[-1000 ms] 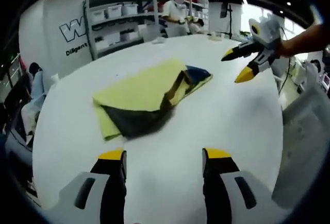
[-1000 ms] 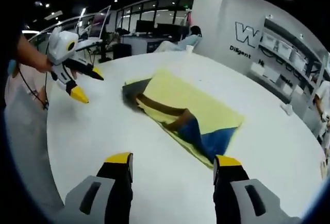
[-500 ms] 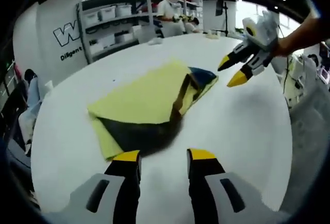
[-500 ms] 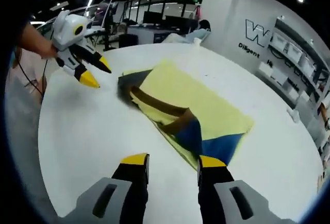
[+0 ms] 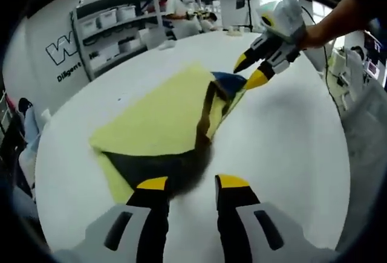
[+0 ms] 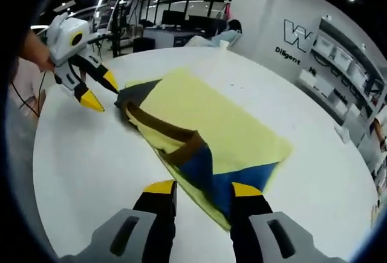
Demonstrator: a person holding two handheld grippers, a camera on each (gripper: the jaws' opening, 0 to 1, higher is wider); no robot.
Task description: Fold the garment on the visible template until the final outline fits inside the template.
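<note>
A folded garment (image 5: 163, 115) lies flat on the white table (image 5: 290, 154). It is mostly yellow, with a dark end, a brown band and a blue end. My left gripper (image 5: 191, 184) is open, its yellow tips at the dark end (image 5: 160, 166), which reaches between them. My right gripper (image 5: 249, 73) comes in from the upper right, open, just over the blue end (image 5: 228, 83). In the right gripper view my right gripper (image 6: 204, 189) stands open with the blue corner (image 6: 208, 175) between its tips. My left gripper (image 6: 101, 91) hovers open by the dark end (image 6: 130, 97) of the garment (image 6: 211, 121).
The round white table (image 6: 78, 154) has bare surface on all sides of the garment. Shelves with white bins (image 5: 109, 21) stand behind it, and a person (image 5: 181, 6) stands at the far side. A seated person (image 6: 228, 33) is beyond the table edge.
Both grippers have come in toward the garment's two ends, and the jaws of each have narrowed from a wider gap. The garment has stayed in place.
</note>
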